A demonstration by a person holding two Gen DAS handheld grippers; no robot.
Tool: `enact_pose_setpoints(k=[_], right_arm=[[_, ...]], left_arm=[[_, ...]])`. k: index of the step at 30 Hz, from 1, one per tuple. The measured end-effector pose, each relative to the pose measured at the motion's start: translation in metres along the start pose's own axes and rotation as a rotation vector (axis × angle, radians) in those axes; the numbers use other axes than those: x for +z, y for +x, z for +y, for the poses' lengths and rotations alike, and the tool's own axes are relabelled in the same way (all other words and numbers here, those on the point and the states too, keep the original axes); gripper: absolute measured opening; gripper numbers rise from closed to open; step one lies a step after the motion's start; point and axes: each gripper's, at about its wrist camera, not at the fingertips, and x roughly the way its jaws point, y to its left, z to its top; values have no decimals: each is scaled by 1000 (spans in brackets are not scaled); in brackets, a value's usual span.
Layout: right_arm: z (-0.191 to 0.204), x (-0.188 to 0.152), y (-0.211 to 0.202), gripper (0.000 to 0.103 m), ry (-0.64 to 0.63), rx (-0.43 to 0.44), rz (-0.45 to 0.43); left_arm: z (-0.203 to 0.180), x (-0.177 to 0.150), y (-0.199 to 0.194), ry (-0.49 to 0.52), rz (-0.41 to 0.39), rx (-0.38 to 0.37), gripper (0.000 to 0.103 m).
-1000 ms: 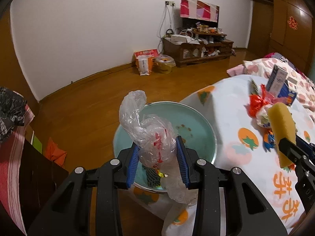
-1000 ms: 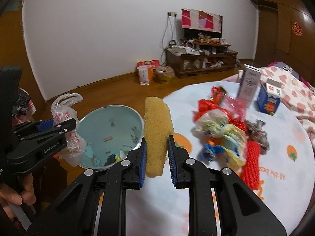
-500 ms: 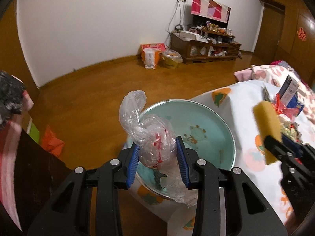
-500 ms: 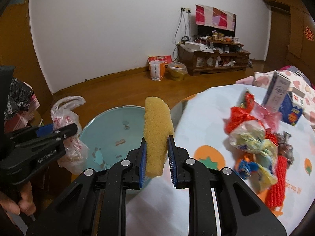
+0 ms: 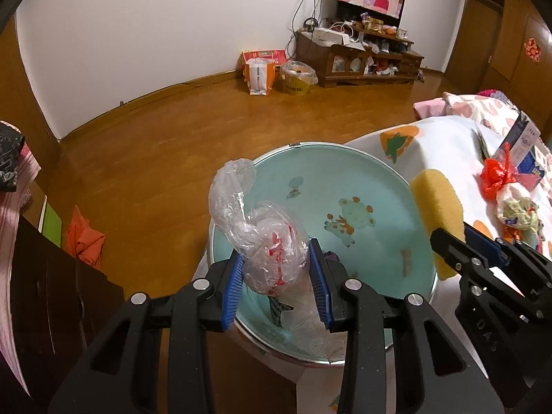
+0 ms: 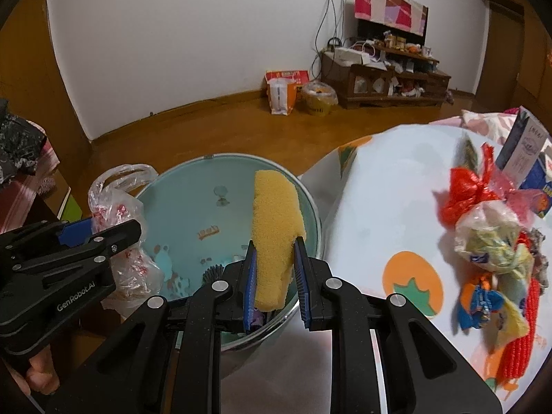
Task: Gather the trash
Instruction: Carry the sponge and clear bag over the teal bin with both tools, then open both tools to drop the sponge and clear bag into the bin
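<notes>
Both loads now over the basin (image 6: 312, 207), carried in from the surface: left gripper (image 5: 276, 286) fingers pinching plastic bag (image 5: 272, 258), right gripper (image 6: 276, 276) fingers clamping yellow sponge (image 6: 274, 238); release likely next.

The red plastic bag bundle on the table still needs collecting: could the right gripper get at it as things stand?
Probably not yet. The right gripper is shut on the yellow sponge over the teal enamel basin. Nothing blocks the path to the red plastic bag bundle, but its jaws are occupied.
</notes>
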Motion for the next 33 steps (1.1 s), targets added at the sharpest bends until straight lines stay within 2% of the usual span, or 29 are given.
enact_pose_setpoints(k=[8,10,13,19,23,25,30,33], right_arm=[[0,1,19,24,4,27,35],[-2,0,18,36,9,35,35],[-7,0,10,39,21,36,14],[-21,0,-23,41,52,14,-44],[-38,-8,-54,50,76,-44,-107],[-49,-13,-66,50,99,-71,-115],[-81,-31,-91,52,161,-114,-127],[-103,-46,-107,52,212,-142,-129]], left_arm=[[-5,2,11,16,15,31,39],[-6,2,11,16,18,37,41],[-9,2,7,35,3,73,57],[-12,2,-14,49,-49,148,74],[-21,0,-30,79,-90,204,89],[-26,-2,-39,84,-104,206,94],[-40,-5,-54,92,-120,199,97],[-49,-9,-60,88,-119,170,97]])
